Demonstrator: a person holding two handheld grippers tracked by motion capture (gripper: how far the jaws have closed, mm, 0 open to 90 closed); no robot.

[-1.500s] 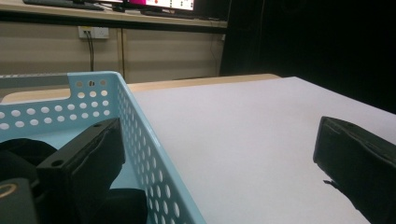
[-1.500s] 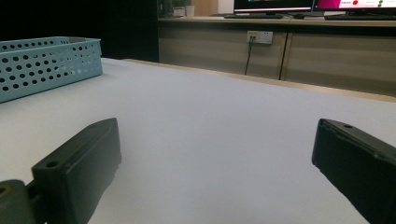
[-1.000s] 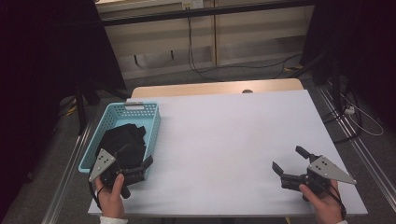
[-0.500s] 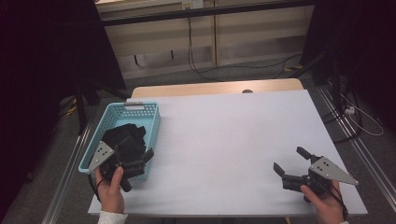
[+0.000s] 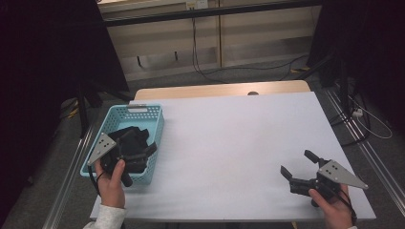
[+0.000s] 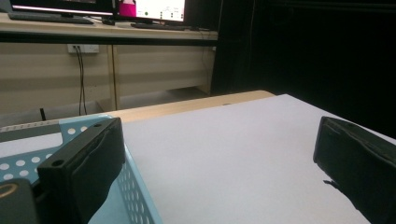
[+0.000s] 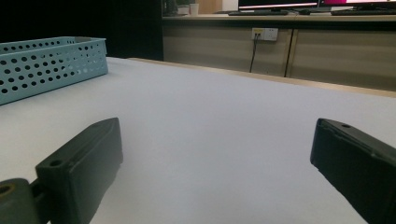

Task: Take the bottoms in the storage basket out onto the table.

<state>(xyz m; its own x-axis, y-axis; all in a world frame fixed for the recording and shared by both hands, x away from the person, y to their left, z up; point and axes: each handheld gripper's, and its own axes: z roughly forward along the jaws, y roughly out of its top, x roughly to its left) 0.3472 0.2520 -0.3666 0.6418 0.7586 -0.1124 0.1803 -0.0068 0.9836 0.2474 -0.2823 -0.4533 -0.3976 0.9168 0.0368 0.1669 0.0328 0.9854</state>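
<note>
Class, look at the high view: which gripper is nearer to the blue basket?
The left gripper. It hangs over the blue basket at its near end, while the right gripper sits far across the table by the opposite near corner.

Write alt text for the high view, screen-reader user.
A person's left gripper, jaws open, hangs over the near end of a light blue basket holding dark items at the left edge of a white table. The right gripper, also open, rests at the table's near right corner.

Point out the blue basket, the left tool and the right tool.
blue basket (image 5: 138,110): high view, far rim.
left tool (image 5: 141,151): high view, midway between its open jaws, over the basket.
right tool (image 5: 298,163): high view, midway between its open jaws.
</note>
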